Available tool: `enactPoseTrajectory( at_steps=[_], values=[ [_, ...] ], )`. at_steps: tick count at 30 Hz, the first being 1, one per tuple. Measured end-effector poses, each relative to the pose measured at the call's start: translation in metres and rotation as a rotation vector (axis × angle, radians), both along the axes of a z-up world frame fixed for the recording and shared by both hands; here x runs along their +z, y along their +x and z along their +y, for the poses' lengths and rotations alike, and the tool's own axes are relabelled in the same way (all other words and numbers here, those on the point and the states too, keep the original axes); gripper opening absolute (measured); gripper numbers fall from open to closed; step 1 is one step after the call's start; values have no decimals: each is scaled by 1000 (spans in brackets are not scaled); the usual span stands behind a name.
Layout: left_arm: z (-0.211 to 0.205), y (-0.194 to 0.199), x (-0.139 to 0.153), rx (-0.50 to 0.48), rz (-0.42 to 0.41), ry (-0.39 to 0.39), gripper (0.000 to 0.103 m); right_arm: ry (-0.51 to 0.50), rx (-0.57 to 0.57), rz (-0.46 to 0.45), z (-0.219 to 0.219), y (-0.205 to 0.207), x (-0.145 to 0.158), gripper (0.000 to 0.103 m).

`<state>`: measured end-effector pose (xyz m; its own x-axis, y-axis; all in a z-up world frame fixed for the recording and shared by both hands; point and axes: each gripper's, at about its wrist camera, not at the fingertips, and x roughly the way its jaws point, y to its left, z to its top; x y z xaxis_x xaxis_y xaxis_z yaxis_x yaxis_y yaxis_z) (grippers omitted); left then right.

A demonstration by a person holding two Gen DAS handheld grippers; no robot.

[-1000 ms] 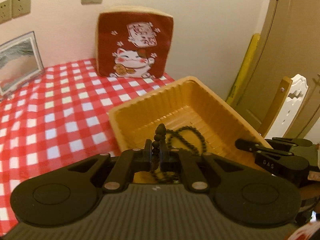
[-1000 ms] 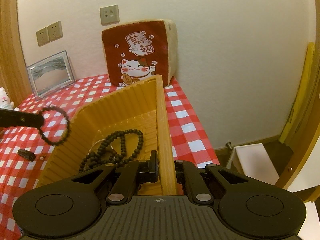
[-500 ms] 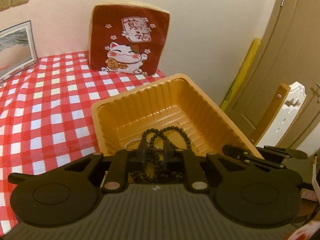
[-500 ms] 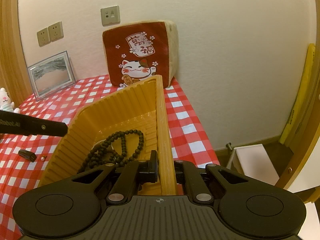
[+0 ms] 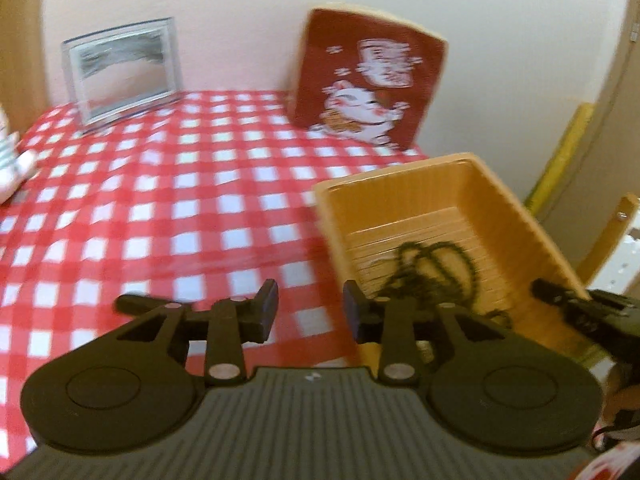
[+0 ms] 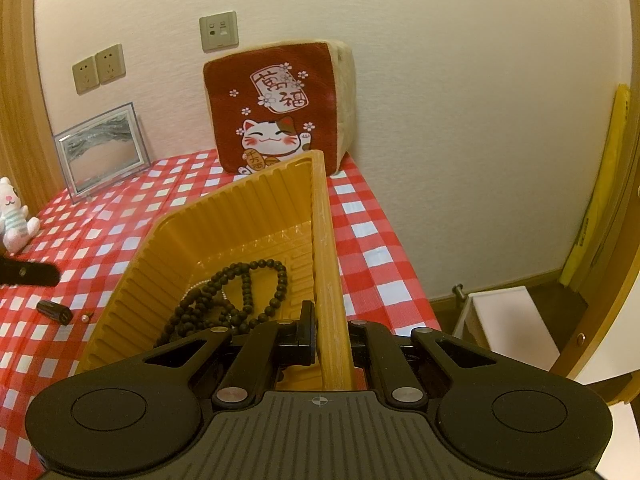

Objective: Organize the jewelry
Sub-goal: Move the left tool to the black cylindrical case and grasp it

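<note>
The bead string [image 6: 240, 292] is lying loose on the floor of the yellow tray [image 6: 224, 216], so the dropping-off step looks finished and you are between pieces. What seems to be left sits on the checked tablecloth [image 5: 168, 200] just beside the tray's left wall: a small dark tube [image 6: 54, 312] and a tiny pearl-like bead [image 6: 85, 317] next to it. Whether either counts as jewelry you will have to judge, since both are too small to make out well.

Your left tongs [image 5: 308, 312] have just been opening — the jaws now stand about half apart with nothing between them, over bare cloth at the tray's near left corner. The next move probably calls for swinging them toward those small pieces and coming down low, because a bead that size could roll or slip from the pads.

Your right tongs [image 6: 330, 340] are clamped on the tray's right wall — one finger [image 6: 306, 332] inside, the other outside and mostly hidden — steadying it.
</note>
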<state>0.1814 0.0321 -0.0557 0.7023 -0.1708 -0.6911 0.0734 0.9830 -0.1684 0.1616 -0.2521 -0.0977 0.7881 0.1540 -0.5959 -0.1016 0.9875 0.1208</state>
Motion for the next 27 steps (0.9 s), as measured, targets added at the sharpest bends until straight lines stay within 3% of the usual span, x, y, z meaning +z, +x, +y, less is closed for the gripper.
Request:
enactPoseTrajectory(
  at_steps=[7, 13, 27],
  values=[
    [28, -7, -27, 136, 53, 59, 55, 1, -1, 1, 0, 0, 0, 5],
    [43, 7, -49, 229, 64, 127, 65, 1, -2, 3, 0, 0, 0, 5],
    [63, 36, -78, 170, 44, 257, 78, 3, -19, 22, 0, 5, -5, 5]
  ],
)
